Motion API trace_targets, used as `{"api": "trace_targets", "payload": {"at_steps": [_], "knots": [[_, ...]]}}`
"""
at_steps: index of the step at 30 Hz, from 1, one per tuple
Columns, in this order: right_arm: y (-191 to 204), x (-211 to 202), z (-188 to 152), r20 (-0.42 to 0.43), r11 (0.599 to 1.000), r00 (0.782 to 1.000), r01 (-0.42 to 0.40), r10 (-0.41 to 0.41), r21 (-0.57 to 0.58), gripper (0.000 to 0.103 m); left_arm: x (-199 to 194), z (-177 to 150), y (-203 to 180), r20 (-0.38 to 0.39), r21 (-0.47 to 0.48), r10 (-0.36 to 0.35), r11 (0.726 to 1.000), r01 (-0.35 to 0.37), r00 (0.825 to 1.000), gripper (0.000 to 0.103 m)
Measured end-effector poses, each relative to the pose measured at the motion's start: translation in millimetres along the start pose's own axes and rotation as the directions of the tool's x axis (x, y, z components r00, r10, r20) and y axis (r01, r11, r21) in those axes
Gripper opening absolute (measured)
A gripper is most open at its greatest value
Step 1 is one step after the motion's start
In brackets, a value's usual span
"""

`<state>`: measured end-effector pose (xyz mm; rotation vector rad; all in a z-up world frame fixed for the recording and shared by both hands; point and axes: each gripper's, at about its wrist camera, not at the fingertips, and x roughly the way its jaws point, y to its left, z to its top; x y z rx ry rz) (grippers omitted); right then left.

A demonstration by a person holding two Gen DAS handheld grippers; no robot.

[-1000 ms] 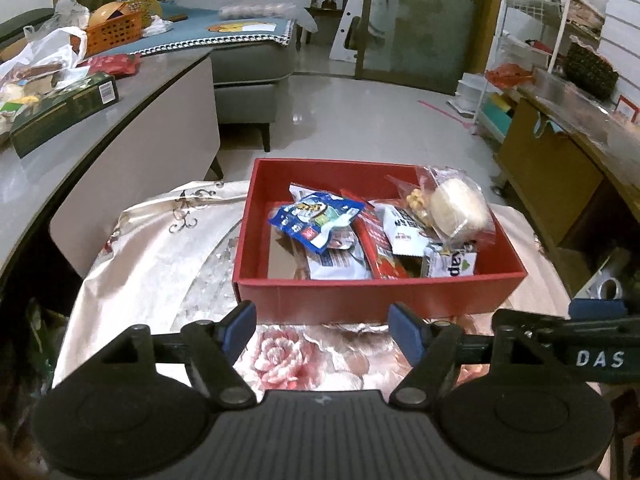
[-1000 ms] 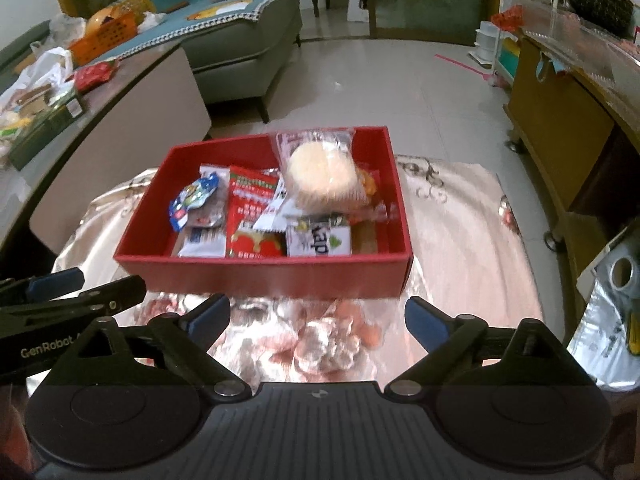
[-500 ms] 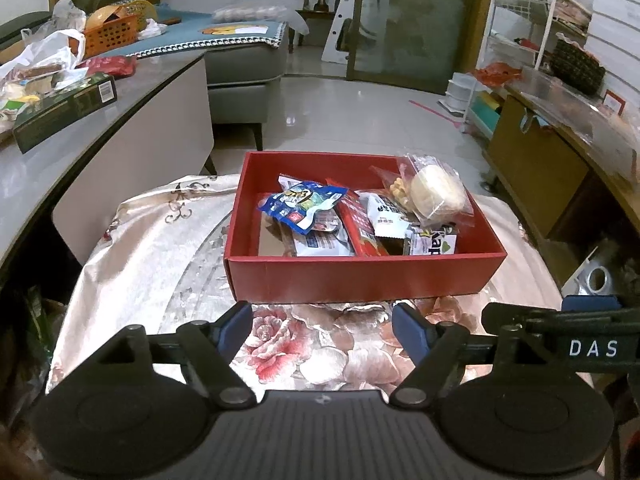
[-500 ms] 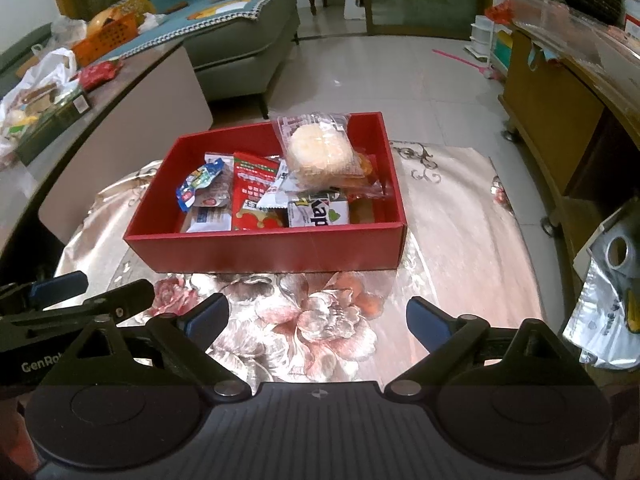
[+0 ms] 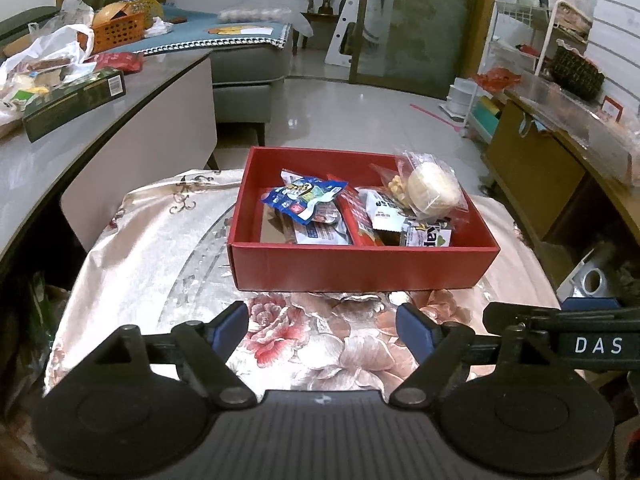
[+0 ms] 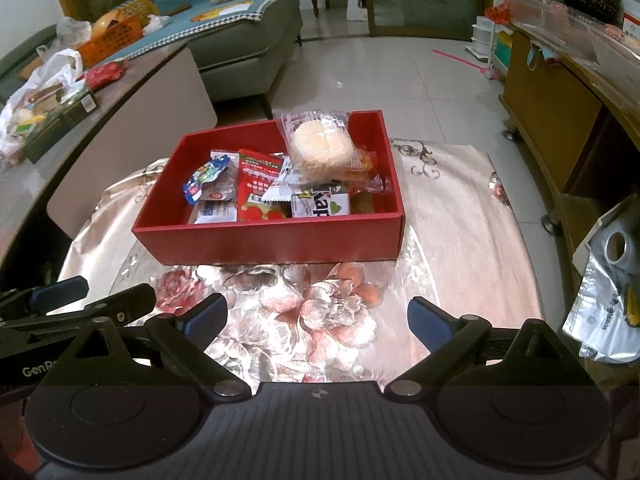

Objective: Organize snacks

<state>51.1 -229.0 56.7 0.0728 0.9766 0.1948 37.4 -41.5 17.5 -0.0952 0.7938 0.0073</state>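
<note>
A red box (image 5: 360,268) (image 6: 272,244) stands on a flowered cloth and holds several snack packets: a blue packet (image 5: 304,198) (image 6: 206,178), a red packet (image 6: 258,184), a white "Kap" carton (image 6: 320,204) and a round bun in clear wrap (image 5: 434,190) (image 6: 320,144). My left gripper (image 5: 324,328) is open and empty, in front of the box and apart from it. My right gripper (image 6: 318,318) is open and empty, also in front of the box. Each gripper shows at the edge of the other's view.
The cloth-covered table (image 5: 160,248) (image 6: 452,208) is small and round-edged. A grey counter (image 5: 80,128) at the left carries bags, a green box and an orange basket. A wooden cabinet (image 6: 560,120) stands at the right, a foil bag (image 6: 608,304) beside the table.
Both grippers have drawn back from the red box, which now looks smaller and farther. Both stay open and empty. The snacks in the box have not moved.
</note>
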Motion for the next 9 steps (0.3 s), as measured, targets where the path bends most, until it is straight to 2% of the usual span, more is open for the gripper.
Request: {"api": "trace_targets", "payload": {"at_steps": [9], "knots": [[-1, -7, -5, 0.008, 1.0, 1.0, -0.008, 0.008, 0.002, 0.1, -13, -7, -1, 0.04, 0.01, 0.015, 1.0, -0.016, 0.999, 0.079]]}}
